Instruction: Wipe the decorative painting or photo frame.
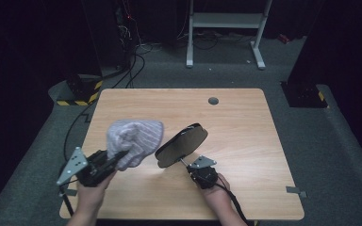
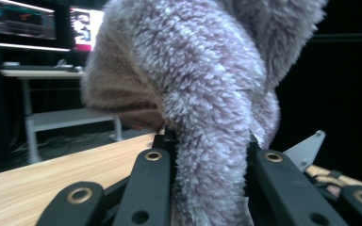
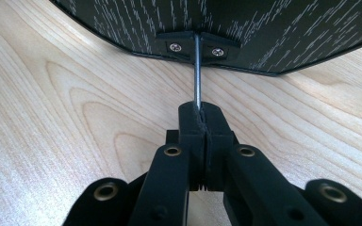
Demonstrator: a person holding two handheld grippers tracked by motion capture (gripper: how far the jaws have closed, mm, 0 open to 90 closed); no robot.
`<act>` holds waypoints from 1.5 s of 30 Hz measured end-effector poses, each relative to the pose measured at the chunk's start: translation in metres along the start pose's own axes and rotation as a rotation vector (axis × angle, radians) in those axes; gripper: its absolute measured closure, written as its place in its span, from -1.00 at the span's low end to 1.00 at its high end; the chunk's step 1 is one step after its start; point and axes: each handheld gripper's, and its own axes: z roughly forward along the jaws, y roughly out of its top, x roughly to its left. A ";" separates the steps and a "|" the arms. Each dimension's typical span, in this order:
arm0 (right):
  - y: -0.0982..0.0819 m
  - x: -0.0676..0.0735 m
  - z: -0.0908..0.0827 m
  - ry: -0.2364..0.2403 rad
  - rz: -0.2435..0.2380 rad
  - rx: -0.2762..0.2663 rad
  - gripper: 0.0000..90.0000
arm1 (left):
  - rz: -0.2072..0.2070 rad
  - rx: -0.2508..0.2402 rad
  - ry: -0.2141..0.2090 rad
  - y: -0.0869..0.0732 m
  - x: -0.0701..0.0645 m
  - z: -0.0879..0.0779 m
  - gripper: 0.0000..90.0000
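Both hands raised: left gripper [image 1: 118, 160] clamps fleece [image 1: 134, 141], right gripper [image 3: 201, 113] pinches rod [image 3: 197, 70].

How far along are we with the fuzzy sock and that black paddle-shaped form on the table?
Done: both pieces are picked up. The left gripper is clamped on the fluffy pale lilac sock, lifted off the light wooden table. The right gripper pinches the thin metal rod of the flat black oval board. In hand: the sock is beside the board, not on it. Left, as it looks: pulling the sock over the board.
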 end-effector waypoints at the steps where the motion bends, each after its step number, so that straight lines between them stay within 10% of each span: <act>1: 0.000 0.000 0.000 0.000 0.000 0.000 0.98 | -0.003 0.022 -0.006 0.000 0.004 -0.008 0.66; 7: 0.000 0.000 0.000 0.002 0.001 0.001 0.98 | 0.046 0.158 -0.011 -0.018 -0.004 -0.034 0.66; 12: 0.000 0.000 0.000 -0.001 0.003 0.001 0.98 | 0.041 0.214 -0.094 -0.033 -0.020 -0.018 0.66; 17: 0.000 0.000 0.000 -0.002 0.001 0.001 0.98 | 0.056 0.194 -0.158 -0.031 -0.037 0.013 0.64; 24: 0.000 0.000 0.000 0.001 0.003 0.001 0.98 | 0.097 0.092 -0.142 -0.001 -0.051 0.044 0.61; 30: 0.000 0.000 0.000 0.001 -0.003 0.001 0.98 | 0.100 0.105 -0.155 0.012 -0.056 0.070 0.59; 38: 0.000 0.001 0.000 -0.006 -0.013 0.000 0.98 | -0.006 0.116 -0.153 -0.019 -0.040 0.059 0.66; 45: 0.000 0.000 0.000 0.006 0.001 0.000 0.98 | -0.006 0.265 -0.097 -0.058 -0.033 0.059 0.67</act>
